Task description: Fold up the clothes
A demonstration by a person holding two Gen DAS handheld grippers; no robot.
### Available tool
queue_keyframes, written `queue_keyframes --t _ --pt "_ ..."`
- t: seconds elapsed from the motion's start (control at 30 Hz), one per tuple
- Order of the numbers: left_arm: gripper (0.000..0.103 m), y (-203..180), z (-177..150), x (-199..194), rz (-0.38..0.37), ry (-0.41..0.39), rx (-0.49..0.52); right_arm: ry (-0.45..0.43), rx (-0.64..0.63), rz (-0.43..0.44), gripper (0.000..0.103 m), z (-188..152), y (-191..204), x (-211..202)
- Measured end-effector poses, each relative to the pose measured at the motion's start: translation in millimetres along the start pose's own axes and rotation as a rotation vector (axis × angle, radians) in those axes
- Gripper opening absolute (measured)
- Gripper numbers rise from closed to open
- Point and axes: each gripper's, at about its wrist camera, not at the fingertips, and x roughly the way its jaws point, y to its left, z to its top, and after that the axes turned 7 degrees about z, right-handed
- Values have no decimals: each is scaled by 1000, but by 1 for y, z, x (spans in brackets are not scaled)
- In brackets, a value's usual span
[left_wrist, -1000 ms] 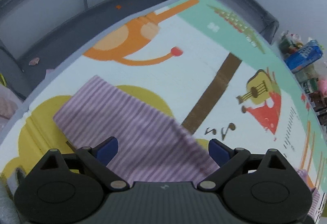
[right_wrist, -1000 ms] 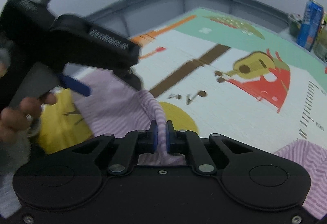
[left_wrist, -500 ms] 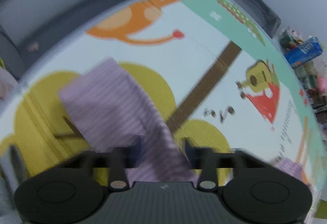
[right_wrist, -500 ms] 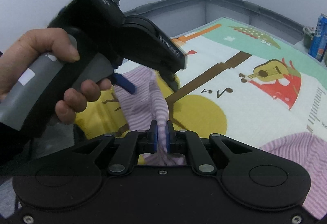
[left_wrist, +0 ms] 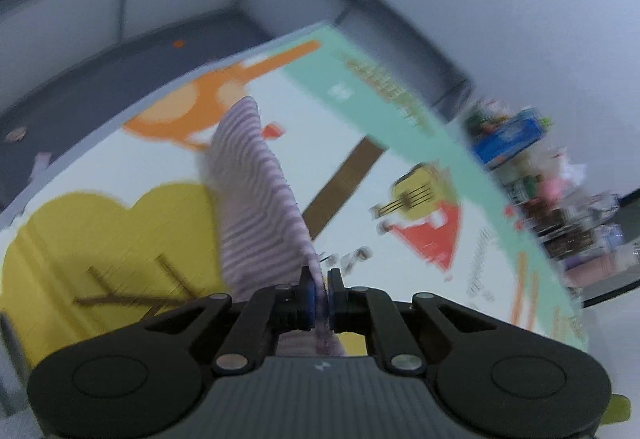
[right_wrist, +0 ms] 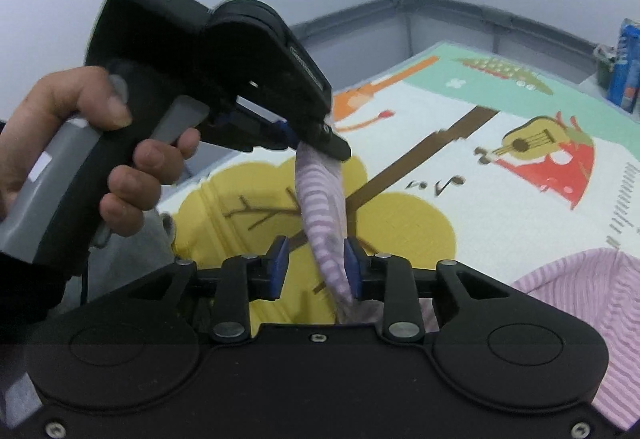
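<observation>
A: Where is the striped garment (right_wrist: 322, 207), and who holds it?

B: Centre frame, above the play mat (right_wrist: 472, 159). The left gripper (left_wrist: 319, 295) has its jaws clamped on the cloth; the right gripper (right_wrist: 316, 263) has just been opening, the fabric loose between its jaws.

A: Handling?

B: Likely light, limp, ribbed knit; it drapes and twists. Best taken at an edge or corner.

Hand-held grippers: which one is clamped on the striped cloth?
The left hand-held gripper: its pads pinch the purple striped cloth. The right hand-held gripper, jaws just opening, stands apart around the cloth.
</observation>
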Motion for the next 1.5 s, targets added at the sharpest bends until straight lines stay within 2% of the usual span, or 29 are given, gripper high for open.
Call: queue_keyframes --t 0.2,0.3,0.33,0.4,0.53,0.7,0.8,0.93,1.0,1.07,1.33,1.5 --pt "7 -18 13 -36 -138 -140 29 -48 18 -43 28 8 -4 -11" --pt "7 -17 19 -52 -157 -203 28 -61 31 -43 28 11 -6 -15" --pt "7 -16 20 -54 -140 -209 27 -57 33 -42 28 10 -6 -14" --pt "7 -10 21 -50 -83 -190 17 -47 37 -40 28 9 -7 -13" --pt "9 9 17 -27 -21 -111 -27 -18 74 -49 28 3 -15 -3" --pt "14 20 9 -16 26 -94 -33 11 102 -13 28 -5 -15 5" --pt "23 18 6 -15 27 -93 -12 47 97 25 28 -11 -8 15" --pt "40 5 2 -11 28 -85 57 100 121 52 28 -19 -3 32" --pt "47 -2 0 -7 36 -76 89 100 139 66 28 -22 -1 33" --pt "53 -8 -2 -1 49 -64 110 77 134 61 28 -21 1 27" --pt "66 -24 -7 20 59 -9 147 -22 158 -12 28 -10 -14 -5" --pt "68 -42 -21 38 18 83 228 -64 237 -112 28 -8 -45 -24"
